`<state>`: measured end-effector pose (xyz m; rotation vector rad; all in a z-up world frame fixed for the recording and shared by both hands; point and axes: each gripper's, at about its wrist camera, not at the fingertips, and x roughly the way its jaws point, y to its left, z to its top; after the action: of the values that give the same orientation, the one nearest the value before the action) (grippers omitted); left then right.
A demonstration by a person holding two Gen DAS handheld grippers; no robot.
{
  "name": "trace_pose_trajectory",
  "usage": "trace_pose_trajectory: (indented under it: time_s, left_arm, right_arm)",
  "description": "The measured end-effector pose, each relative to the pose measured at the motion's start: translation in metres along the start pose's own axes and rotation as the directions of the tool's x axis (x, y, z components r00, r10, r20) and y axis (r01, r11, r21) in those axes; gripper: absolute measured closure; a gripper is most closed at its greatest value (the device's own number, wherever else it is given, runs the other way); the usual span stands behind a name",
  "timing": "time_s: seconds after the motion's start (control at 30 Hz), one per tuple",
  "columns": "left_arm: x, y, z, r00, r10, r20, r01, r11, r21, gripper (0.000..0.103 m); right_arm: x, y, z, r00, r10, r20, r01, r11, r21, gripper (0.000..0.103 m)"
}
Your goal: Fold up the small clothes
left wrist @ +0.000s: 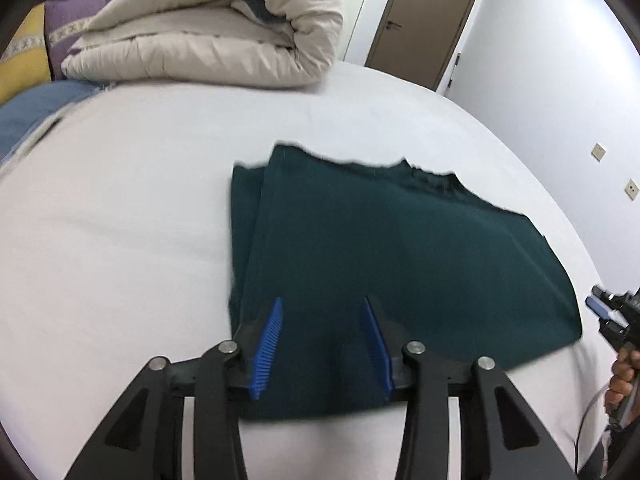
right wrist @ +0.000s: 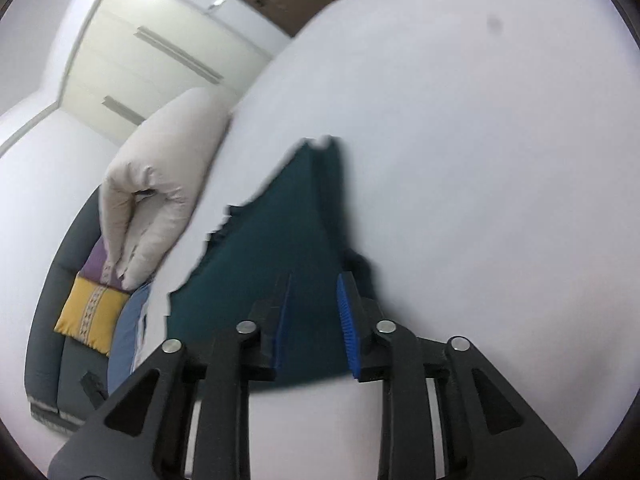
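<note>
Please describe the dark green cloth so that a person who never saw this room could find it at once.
Look at the large bed with the white sheet. A rolled beige duvet lies at its far end; nearer, the dark green garment lies flat on the sheet, folded in layers. It is the only dark item on the white surface.

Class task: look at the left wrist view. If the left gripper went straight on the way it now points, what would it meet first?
Most likely the dark green folded garment lying on the white bed. The left gripper points down onto it with jaws apart; depth is hard to judge.
</note>
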<state>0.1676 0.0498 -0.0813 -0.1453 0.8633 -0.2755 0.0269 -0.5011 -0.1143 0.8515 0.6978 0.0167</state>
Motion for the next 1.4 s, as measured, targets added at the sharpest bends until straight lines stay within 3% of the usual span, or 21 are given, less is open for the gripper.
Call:
trace_pose_trajectory:
  time_s: [0.17, 0.27, 0.43, 0.57, 0.73, 0.97, 1.03, 1.1, 1.23, 1.3, 1.33, 1.4]
  left_arm:
    - [0.029, -0.016, 0.038, 0.998, 0.052, 0.041, -0.055, 0.996, 0.066, 0.058]
    - [0.051, -0.016, 0.055, 0.996, 0.075, 0.044, -0.078, 0.995, 0.057, 0.058]
    - [0.089, -0.012, 0.063, 0.991, 0.136, -0.013, -0.135, 0.988, 0.070, 0.058]
    - [0.098, 0.005, 0.056, 0.996, 0.088, -0.015, -0.087, 0.996, 0.032, 0.053]
    - [0.100, 0.011, 0.055, 0.999, 0.047, -0.012, -0.047, 0.999, 0.015, 0.049]
    - [0.099, 0.005, 0.050, 0.997, 0.071, 0.001, -0.071, 0.997, 0.042, 0.049]
    - [0.099, 0.004, 0.050, 0.997, 0.077, 0.004, -0.077, 0.996, 0.048, 0.048]
    - [0.099, 0.003, 0.049, 0.997, 0.080, 0.008, -0.080, 0.995, 0.051, 0.048]
    - [0.099, 0.002, 0.048, 0.996, 0.087, 0.012, -0.088, 0.994, 0.058, 0.048]
    - [0.098, 0.002, 0.048, 0.996, 0.088, 0.013, -0.088, 0.994, 0.061, 0.048]
    - [0.098, 0.002, 0.048, 0.996, 0.087, 0.013, -0.088, 0.994, 0.063, 0.048]
    - [0.098, 0.002, 0.047, 0.996, 0.086, 0.015, -0.086, 0.994, 0.064, 0.048]
  right_arm:
    - [0.078, 0.083, 0.008, 0.993, 0.039, -0.109, -0.051, 0.993, -0.110, 0.067]
    - [0.135, 0.112, 0.014, 0.979, 0.068, -0.194, -0.090, 0.990, -0.108, 0.066]
    - [0.199, 0.113, 0.015, 0.965, 0.059, -0.255, -0.078, 0.995, -0.066, 0.068]
    - [0.199, 0.072, 0.032, 0.973, 0.140, -0.183, -0.134, 0.990, 0.044, 0.069]
    - [0.171, 0.021, 0.058, 0.987, 0.141, -0.071, -0.134, 0.986, 0.094, 0.083]
    - [0.123, 0.011, 0.065, 1.000, 0.004, 0.018, -0.004, 0.999, 0.039, 0.076]
    - [0.115, 0.028, 0.054, 1.000, 0.015, -0.010, -0.015, 1.000, -0.016, 0.074]
    - [0.113, 0.050, 0.032, 0.994, 0.076, -0.083, -0.081, 0.995, -0.059, 0.072]
    - [0.131, 0.085, -0.022, 0.954, 0.149, -0.260, -0.183, 0.977, -0.110, 0.065]
    - [0.146, 0.088, -0.043, 0.934, 0.130, -0.332, -0.183, 0.974, -0.131, 0.065]
    - [0.148, 0.084, -0.049, 0.934, 0.117, -0.337, -0.171, 0.976, -0.135, 0.065]
    - [0.147, 0.068, -0.049, 0.934, 0.164, -0.318, -0.197, 0.977, -0.075, 0.069]
